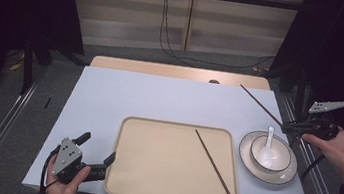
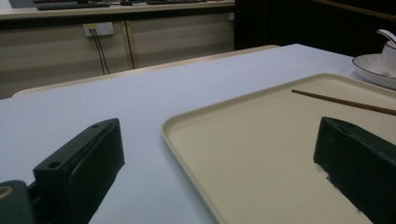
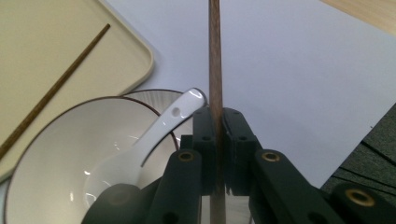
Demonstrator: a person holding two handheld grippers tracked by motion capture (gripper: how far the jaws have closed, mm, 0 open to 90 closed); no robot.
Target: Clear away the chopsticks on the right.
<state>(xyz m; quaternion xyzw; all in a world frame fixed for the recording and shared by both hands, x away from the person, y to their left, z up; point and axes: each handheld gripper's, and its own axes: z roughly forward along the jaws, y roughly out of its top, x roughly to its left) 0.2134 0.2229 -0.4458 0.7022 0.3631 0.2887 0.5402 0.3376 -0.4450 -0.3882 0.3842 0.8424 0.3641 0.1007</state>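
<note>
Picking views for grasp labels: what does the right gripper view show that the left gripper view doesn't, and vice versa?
Right gripper view alone: its fingers shut on a chopstick, with the white spoon lying in the bowl just below.

Left gripper view alone: its own fingers standing wide open, one each side of the tray's near corner, plus the wall socket behind the table.

Both: the beige tray, the second chopstick lying on it, and the table.

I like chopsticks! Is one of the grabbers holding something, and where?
The right gripper pinches a thin brown wooden chopstick near one end. The left gripper holds nothing.
</note>
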